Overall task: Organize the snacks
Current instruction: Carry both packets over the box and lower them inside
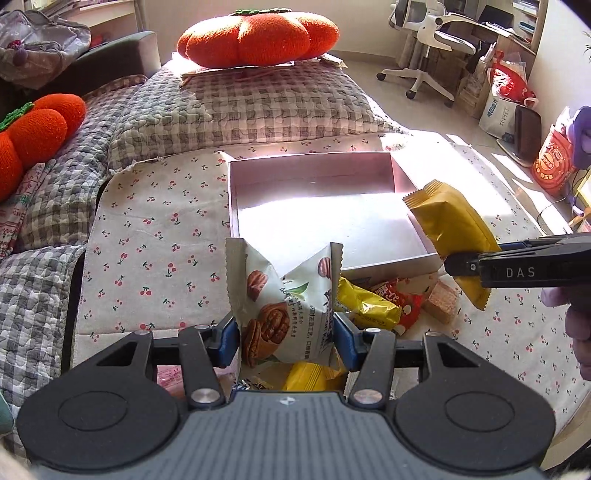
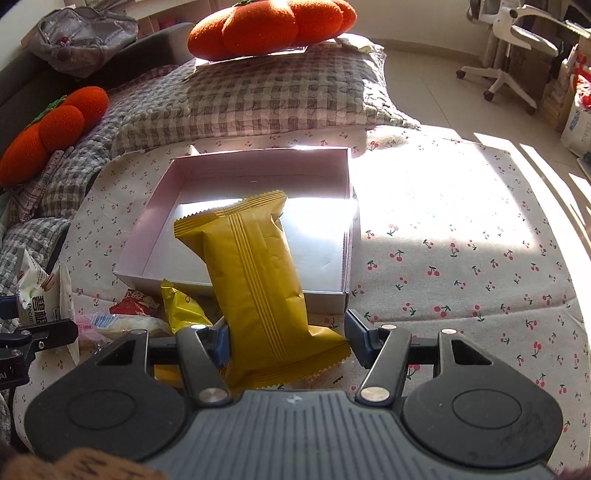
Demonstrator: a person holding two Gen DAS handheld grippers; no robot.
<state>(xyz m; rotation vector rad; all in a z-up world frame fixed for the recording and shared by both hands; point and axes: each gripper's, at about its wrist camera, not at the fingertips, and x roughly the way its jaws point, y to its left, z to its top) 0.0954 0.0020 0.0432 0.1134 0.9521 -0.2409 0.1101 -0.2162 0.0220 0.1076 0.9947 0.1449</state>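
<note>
My left gripper [image 1: 286, 339] is shut on a white pecan snack packet [image 1: 284, 302] and holds it upright above the snack pile, just in front of the near wall of a shallow pink-white box [image 1: 310, 170]. My right gripper [image 2: 288, 339] is shut on a mustard-yellow packet [image 2: 255, 280], which hangs tilted over the near edge of the box [image 2: 258, 151]. The left wrist view shows that yellow packet [image 1: 450, 225] at the box's right near corner, in the right gripper [image 1: 456, 264]. The box holds nothing. Loose snacks lie in front of it: a yellow packet [image 1: 369, 306], a red one [image 1: 400, 301] and a wafer [image 1: 441, 301].
Box and snacks rest on a cherry-print cloth [image 2: 461, 258]. Behind it is a checked quilted cushion [image 1: 240, 107] with an orange pumpkin pillow [image 1: 255, 35] on top. Another pumpkin pillow [image 1: 33, 136] lies at the left. An office chair [image 1: 428, 40] and bags [image 1: 506, 96] stand on the floor at the right.
</note>
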